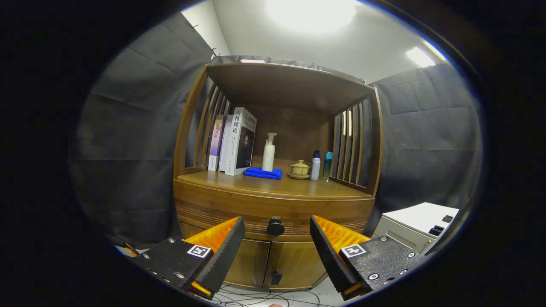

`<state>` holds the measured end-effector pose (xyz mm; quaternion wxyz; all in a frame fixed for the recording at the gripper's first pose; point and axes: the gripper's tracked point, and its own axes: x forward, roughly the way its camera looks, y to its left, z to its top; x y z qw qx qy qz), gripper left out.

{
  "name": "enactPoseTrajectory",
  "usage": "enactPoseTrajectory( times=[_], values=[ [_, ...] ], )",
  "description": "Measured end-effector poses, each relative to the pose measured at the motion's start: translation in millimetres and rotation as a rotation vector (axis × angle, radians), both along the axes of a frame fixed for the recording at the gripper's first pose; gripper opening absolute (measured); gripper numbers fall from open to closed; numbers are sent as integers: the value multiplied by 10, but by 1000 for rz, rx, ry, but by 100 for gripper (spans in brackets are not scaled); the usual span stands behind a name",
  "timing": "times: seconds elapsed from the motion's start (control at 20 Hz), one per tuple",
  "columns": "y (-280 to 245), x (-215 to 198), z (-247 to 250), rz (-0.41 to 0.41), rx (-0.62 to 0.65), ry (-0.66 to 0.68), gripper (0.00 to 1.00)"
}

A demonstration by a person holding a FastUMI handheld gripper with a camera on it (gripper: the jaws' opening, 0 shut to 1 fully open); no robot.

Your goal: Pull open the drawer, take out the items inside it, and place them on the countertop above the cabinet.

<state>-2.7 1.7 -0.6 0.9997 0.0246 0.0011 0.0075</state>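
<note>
Clearly nothing of the task is showing as done yet: the wooden cabinet (273, 204) is standing straight ahead, and its drawer (239, 215), the ribbed band just under the surface (264, 184), is sitting flush and closed. So the pull, the lifting out of whatever is lying inside, and the setting down on top are all waiting, as far as can be judged. The contents are hidden behind the drawer front.

Far back on the surface, things are already crowding the rear: upright books (234, 140) are leaning at the left, a white pump bottle (268, 152) is standing near the middle with a folded blue cloth (263, 172) lying just in front of it, and a small lidded teacup (299, 169) and two slim bottles (320, 165) are standing to the right. The near strip of the surface is offering room for what comes out.

The hand-held gripper (276, 238) is hovering with its fingers spread wide and holding nothing. The drawer's dark round knob (275, 226) is sitting between the two fingertips and a little beyond them, touching neither. Closing in on that knob is looking like the step in hand.
</note>
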Motion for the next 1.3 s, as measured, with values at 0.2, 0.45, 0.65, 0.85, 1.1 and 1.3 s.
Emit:
enactPoseTrajectory(
  times=[0.2, 0.45, 0.65, 0.85, 1.1, 1.3],
  values=[
    [9, 14, 23, 0, 1, -7, 95],
    [-15, 16, 19, -7, 7, -9, 95],
    [-43, 20, 4, -14, 4, -4, 95],
    [-30, 111, -9, -31, 8, 13, 95],
    [14, 371, -80, -40, 6, 57, 95],
    [23, 586, -175, -35, 33, 84, 95]
  ],
)
